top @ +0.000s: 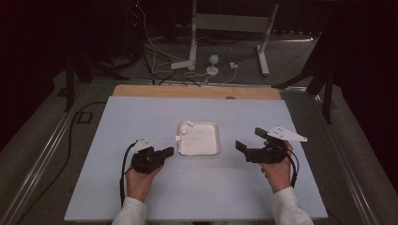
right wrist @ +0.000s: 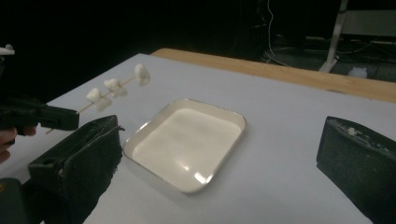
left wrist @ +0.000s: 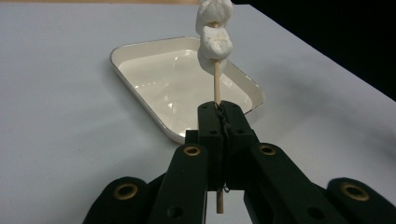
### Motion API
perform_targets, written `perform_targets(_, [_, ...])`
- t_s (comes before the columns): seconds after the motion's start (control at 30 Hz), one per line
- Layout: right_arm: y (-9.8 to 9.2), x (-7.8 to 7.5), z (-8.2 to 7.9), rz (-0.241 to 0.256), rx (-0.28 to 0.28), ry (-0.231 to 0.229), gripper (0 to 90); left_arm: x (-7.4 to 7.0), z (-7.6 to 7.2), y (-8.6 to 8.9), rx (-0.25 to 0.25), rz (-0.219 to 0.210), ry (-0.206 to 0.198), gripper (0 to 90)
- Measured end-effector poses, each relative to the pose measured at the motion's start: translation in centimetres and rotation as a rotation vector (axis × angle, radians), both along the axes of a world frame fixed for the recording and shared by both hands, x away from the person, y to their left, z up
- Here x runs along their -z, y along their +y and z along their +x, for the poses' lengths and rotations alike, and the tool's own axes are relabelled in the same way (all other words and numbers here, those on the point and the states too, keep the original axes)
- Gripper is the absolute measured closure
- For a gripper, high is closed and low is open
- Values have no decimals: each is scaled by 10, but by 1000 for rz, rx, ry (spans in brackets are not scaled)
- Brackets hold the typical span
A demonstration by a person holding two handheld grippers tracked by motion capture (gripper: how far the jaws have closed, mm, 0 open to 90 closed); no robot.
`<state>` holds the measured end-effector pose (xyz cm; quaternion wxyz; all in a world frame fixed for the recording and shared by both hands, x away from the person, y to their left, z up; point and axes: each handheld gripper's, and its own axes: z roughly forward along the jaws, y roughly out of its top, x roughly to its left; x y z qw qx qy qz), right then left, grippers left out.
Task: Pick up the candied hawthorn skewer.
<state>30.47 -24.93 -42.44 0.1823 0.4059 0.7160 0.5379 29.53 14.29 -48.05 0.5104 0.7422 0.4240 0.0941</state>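
Observation:
A white rectangular tray (top: 213, 125) lies empty at the middle of the pale blue table (top: 141, 117). My left gripper (top: 168, 151) is shut on a thin wooden skewer (left wrist: 216, 86) that carries three white marshmallows (left wrist: 214, 42). The skewer points over the tray's near left corner; from the right gripper view the marshmallows (right wrist: 114, 87) hang above the table just left of the tray (right wrist: 233, 119). My right gripper (top: 249, 139) is open with nothing between its jaws, to the right of the tray, and white crumbs stick to one pad (right wrist: 362, 135).
A wooden strip (top: 197, 91) runs along the table's far edge. Beyond it, white stand legs (top: 192, 47) and loose cables (top: 159, 70) lie on the floor. Metal rails (top: 47, 145) flank the table.

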Motion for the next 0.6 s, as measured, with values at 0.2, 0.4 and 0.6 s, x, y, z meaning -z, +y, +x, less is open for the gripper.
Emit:
perform_targets(0.2, [18, -9, 10, -8, -29, -16, 0, -1, 0, -1, 25, -2, -6, 895])
perform_targets(0.4, [37, -13, 19, -10, -46, -2, 0, -2, -1, -2, 37, -2, -16, 895])
perform_targets(0.6, [54, -16, 29, -25, -74, 17, 0, -3, -1, -2, 41, -7, -22, 895])
